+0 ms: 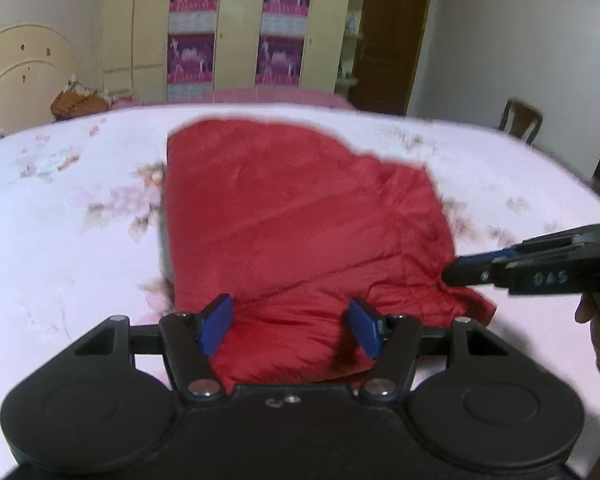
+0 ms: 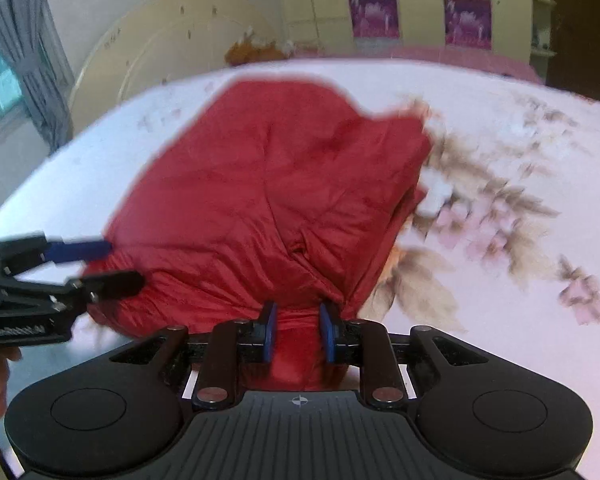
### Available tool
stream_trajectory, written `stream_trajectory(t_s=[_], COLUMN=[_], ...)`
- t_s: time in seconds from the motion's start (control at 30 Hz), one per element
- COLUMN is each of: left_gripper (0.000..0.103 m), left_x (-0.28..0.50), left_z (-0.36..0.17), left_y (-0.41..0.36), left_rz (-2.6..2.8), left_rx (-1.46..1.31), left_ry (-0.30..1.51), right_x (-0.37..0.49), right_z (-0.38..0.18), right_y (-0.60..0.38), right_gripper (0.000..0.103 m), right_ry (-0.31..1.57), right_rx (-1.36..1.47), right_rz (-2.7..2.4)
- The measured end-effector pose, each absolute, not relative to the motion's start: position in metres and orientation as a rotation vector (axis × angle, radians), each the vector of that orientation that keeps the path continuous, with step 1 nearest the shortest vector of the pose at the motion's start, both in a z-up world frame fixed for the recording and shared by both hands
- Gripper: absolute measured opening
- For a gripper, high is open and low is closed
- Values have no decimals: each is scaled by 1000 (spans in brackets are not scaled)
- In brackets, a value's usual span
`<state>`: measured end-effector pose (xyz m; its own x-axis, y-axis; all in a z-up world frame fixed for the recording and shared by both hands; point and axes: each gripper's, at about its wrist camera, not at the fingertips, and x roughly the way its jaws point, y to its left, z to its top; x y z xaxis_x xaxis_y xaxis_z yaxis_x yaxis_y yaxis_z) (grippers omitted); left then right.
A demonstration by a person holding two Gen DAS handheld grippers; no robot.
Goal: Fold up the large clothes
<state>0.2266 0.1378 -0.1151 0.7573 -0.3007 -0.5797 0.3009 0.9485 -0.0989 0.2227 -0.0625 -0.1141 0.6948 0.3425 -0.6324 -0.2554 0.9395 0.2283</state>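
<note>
Right gripper clenched on bunched near edge of red jacket – anchoring fold. Left gripper released, jaws straddling padding at 6 o'clock – likely ready to pinch.

A bed with a pale floral sheet fills the room. Behind it stand a cream headboard, a cream wardrobe with purple panels, a brown door and a wooden chair.

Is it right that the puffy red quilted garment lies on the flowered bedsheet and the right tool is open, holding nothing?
Not quite. The right tool is shut on a bunch of the puffy red quilted garment, as the right wrist view shows. The garment does lie on the flowered bedsheet.
</note>
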Motion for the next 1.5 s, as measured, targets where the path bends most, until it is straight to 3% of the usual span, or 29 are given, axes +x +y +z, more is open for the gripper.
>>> stream_trajectory(t_s=[0.2, 0.4, 0.8, 0.9, 0.93, 1.0, 1.5], left_gripper=[64, 66, 63, 102, 103, 103, 103], left_x=[244, 246, 197, 171, 158, 139, 24], left_z=[-116, -122, -88, -73, -68, -60, -10], left_y=[147, 147, 138, 129, 125, 120, 93], left_rz=[-307, -292, -242, -186, -151, -140, -76], left_rx=[-48, -48, -48, -62, -62, -59, -81], left_ry=[617, 645, 633, 583, 539, 532, 534], right_x=[253, 286, 200, 167, 156, 135, 8], right_z=[-96, -127, -69, -54, -50, -43, -13], right_y=[-73, -65, -82, -83, -83, -86, -65], right_gripper=[22, 22, 22, 22, 25, 100, 103], right_ry=[661, 792, 674, 658, 657, 630, 611], right_rx=[183, 136, 175, 175, 169, 173, 95], right_rz=[288, 276, 291, 289, 273, 209, 92])
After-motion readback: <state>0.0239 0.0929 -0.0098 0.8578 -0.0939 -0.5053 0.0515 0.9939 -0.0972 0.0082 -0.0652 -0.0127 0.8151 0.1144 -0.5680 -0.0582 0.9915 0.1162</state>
